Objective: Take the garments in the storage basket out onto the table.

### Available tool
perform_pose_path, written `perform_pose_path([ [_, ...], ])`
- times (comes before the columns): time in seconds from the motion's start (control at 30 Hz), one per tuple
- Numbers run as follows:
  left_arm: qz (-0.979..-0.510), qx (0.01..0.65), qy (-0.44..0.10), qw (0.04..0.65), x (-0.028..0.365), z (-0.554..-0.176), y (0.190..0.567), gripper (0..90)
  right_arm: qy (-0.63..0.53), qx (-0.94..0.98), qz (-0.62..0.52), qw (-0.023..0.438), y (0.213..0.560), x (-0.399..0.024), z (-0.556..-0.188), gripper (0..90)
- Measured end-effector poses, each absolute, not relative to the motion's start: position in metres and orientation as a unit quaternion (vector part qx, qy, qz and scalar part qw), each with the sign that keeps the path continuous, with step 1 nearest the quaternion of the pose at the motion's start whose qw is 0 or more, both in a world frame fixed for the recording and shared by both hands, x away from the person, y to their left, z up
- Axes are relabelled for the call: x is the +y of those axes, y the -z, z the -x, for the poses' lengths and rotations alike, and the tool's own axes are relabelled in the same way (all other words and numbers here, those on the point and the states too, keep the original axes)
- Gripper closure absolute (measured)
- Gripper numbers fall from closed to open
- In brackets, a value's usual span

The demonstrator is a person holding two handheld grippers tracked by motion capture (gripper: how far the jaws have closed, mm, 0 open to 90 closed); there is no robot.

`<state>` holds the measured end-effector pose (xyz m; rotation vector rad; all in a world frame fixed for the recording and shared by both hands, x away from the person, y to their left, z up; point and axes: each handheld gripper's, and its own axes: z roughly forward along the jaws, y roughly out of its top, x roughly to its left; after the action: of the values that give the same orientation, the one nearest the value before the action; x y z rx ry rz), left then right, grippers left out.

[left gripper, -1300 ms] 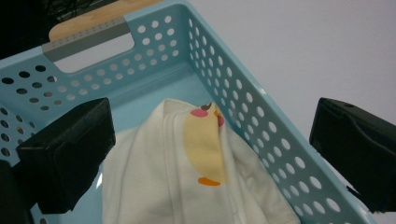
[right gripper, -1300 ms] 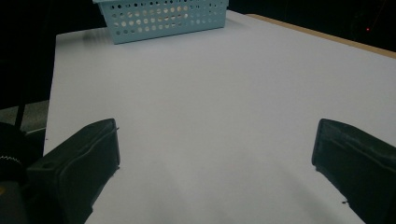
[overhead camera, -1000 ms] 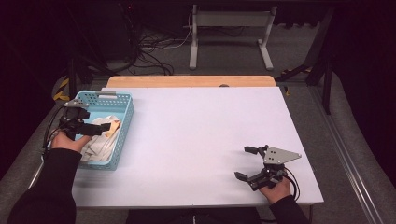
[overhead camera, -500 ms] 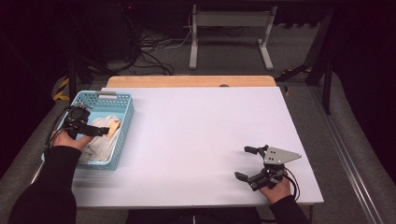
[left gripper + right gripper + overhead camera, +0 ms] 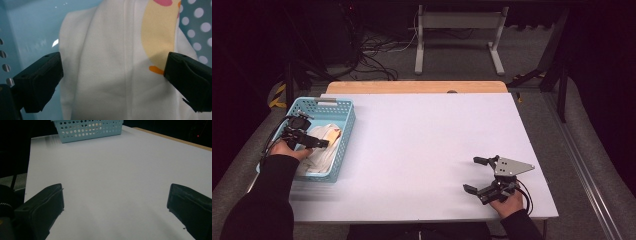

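Note:
A light blue perforated basket (image 5: 343,127) stands at the table's left edge. Inside lies a folded white cloth (image 5: 323,149) with a yellow, pink and orange print. My left gripper (image 5: 314,141) hangs inside the basket just above the cloth, jaws open. In the left gripper view the white cloth (image 5: 117,65) lies between and beyond the two open jaws of the left gripper (image 5: 112,77); nothing is gripped. My right gripper (image 5: 475,174) rests open near the table's front right. The right gripper (image 5: 115,202) looks across bare table toward the basket (image 5: 87,128).
The white table (image 5: 427,140) has a wooden strip (image 5: 412,87) along its far edge. Cables and a metal frame stand on the floor behind. A cable trails from each gripper.
My left gripper has dropped lower into the basket and nearer the person, closer to the cloth. The right gripper has stayed still.

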<state>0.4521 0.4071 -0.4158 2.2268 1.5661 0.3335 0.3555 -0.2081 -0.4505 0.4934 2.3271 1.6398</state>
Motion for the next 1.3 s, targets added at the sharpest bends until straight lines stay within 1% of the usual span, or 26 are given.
perform_pose_path([
  [0.33,-0.8,0.56,-0.106,0.184,0.406,-0.456,0.422,3.9,-0.564,0.798,-0.171,0.125,0.45,-0.208,-0.355,1.5],
  [0.73,-0.8,0.563,-0.084,0.191,0.406,-0.46,0.431,4.9,-0.562,0.799,-0.172,0.126,0.451,-0.208,-0.356,1.9],
  [0.97,-0.798,0.567,-0.071,0.191,0.406,-0.461,0.434,7.5,-0.562,0.799,-0.172,0.126,0.451,-0.208,-0.356,1.9],
  [1.13,-0.803,0.561,-0.062,0.194,0.404,-0.459,0.431,20.5,-0.562,0.799,-0.173,0.126,0.451,-0.208,-0.356,2.0],
  [1.3,-0.81,0.55,-0.062,0.195,0.403,-0.457,0.425,48.6,-0.562,0.799,-0.173,0.126,0.451,-0.208,-0.356,2.0],
])
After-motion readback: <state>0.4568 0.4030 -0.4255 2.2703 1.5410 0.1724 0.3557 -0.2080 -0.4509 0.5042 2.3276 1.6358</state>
